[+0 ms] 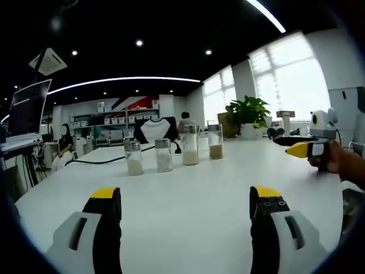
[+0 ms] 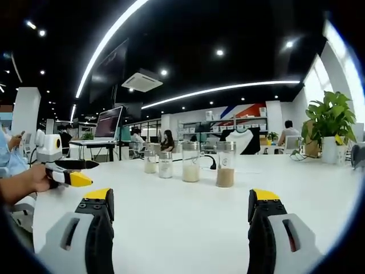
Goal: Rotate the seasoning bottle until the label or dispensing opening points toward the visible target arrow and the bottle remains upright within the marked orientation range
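Nearest in the left gripper view, the left gripper (image 1: 185, 200) is hovering low over the white table (image 1: 188, 228), its yellow-tipped fingers (image 1: 105, 197) standing wide apart with nothing between them. Well beyond them, four glass seasoning bottles (image 1: 173, 151) are standing upright in a row near the table's middle, each partly filled with pale powder; the one at the right end (image 1: 215, 141) is holding a browner fill. A hand (image 1: 331, 160) is holding the right gripper (image 1: 299, 145) off to the right, above the table edge.

In the right gripper view, the right gripper (image 2: 181, 201) is also floating over the table (image 2: 182, 228), fingers (image 2: 263, 200) spread wide and holding nothing. The bottles (image 2: 188, 161) are lined up ahead, apart from both grippers. The left gripper (image 2: 77, 171) is pointing in from the left; whether its fingers are parted is hard to tell from here. A potted plant (image 2: 331, 125) is sitting at the far right.
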Tool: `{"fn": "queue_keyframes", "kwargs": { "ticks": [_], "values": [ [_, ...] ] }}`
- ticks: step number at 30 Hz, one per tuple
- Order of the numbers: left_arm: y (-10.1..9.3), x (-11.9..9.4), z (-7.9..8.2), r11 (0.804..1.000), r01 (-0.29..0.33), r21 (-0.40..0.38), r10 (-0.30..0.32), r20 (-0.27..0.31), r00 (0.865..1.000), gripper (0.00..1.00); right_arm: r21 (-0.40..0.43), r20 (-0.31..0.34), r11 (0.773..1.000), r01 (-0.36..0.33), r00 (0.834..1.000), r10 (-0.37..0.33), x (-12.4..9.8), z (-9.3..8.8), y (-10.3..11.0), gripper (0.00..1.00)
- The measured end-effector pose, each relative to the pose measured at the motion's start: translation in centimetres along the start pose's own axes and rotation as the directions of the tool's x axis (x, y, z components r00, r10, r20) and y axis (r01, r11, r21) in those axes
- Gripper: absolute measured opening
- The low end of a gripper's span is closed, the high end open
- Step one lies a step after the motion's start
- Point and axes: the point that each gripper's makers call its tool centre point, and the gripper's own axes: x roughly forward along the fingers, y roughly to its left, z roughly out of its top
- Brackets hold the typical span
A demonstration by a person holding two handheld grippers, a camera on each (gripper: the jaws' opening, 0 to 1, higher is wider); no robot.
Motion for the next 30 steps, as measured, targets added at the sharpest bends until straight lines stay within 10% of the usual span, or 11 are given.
{"fn": "queue_keyframes", "kwargs": {
  "ticks": [30],
  "values": [
    [-0.49, 0.27, -0.56, 0.999, 0.013, 0.044, -0.011, -0.034, 0.999, 0.97, -0.009, -0.017, 1.0, 0.015, 1.0, -0.015, 0.07, -0.31, -0.26, 0.98]
  ]
}}
